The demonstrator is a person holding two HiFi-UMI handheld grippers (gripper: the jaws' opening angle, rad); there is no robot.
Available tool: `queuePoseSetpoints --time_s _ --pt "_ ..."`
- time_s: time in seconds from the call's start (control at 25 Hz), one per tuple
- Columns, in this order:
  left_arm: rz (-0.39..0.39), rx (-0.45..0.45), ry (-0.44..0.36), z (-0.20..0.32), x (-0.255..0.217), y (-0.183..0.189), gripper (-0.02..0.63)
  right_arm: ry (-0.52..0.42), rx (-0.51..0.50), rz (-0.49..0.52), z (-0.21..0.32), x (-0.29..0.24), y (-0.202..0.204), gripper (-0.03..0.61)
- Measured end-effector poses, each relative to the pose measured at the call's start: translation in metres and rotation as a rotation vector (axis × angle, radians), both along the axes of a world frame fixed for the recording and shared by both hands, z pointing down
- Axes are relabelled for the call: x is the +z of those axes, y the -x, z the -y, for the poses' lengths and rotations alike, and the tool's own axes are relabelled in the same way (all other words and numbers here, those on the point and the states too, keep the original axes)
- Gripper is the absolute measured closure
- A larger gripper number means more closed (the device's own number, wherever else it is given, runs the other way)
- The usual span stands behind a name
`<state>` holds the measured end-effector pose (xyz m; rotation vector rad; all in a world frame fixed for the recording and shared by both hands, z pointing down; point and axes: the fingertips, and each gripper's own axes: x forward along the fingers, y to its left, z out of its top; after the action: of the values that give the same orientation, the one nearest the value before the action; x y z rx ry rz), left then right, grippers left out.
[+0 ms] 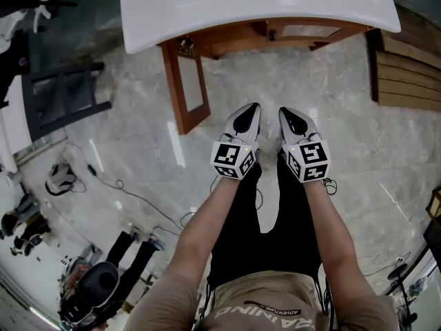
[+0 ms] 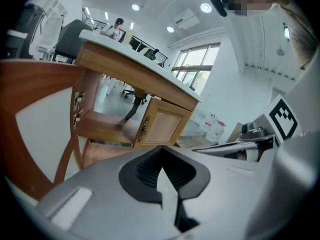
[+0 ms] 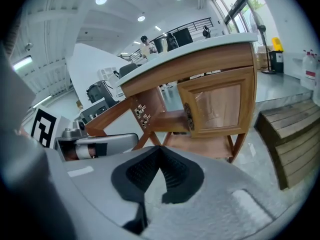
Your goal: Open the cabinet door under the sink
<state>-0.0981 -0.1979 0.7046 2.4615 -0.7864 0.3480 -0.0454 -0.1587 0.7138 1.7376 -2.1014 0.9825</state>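
Cabinet door [image 1: 186, 92]: standing swung wide open at the left end of the wooden cabinet [image 1: 234, 36], under the white sink top [image 1: 255, 5]. Hanging by its hinges, with the free edge pointing out over the grey floor [image 1: 138, 150] toward the person. Showing as a wooden frame round a pale panel.

Second door [image 1: 310, 30]: lying shut in the right half of the cabinet front. Carrying a dark ornate fitting [image 3: 187, 116] along its inner edge, seen in both gripper views.

Cabinet interior: showing a wooden shelf [image 3: 172, 121] behind the opened side.

Left gripper [image 1: 253, 109]:
- Hovering over the floor in front of the cabinet, pointing toward the cabinet front.
- Staying well apart from the cabinet door, touching nothing.
- Jaws: pressing fully together, pad against pad, gripping nothing.

Right gripper [image 1: 285, 112]:
- Hovering just beside the left gripper, pointing the same way.
- Touching neither door.
- Jaws: likewise lying fully together, holding nothing.

Surroundings:
- Slatted wooden crate [image 1: 406, 71]: standing on the floor to the right of the cabinet.
- Dark frame [image 1: 62, 98]: standing on the floor well to the left of the cabinet door.
- Cables [image 1: 131, 195]: trailing across the floor at the lower left of the head view.
- Another person [image 1: 96, 288]: appearing at the lower left of the head view, well apart from the cabinet.
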Motion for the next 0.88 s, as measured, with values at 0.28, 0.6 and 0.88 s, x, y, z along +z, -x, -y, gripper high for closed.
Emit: queuePoseSetpoints --time_s 0.28,0.6,0.88 --pt "0.092 0.018 -0.066 0.013 -0.01 -0.036 0.595 -0.023 -0.011 0.024 0.018 -0.005 -0.028 0.577" --pt "0.128 -0.047 -0.079 0.046 -0.006 -0.056 0.595 -0.067 -0.043 0.128 0.048 0.007 -0.044 0.577" --pt "0.167 -0.091 -0.079 0.066 0.002 -0.056 0.595 -0.051 0.001 0.212 0.085 0.032 -0.054 0.575"
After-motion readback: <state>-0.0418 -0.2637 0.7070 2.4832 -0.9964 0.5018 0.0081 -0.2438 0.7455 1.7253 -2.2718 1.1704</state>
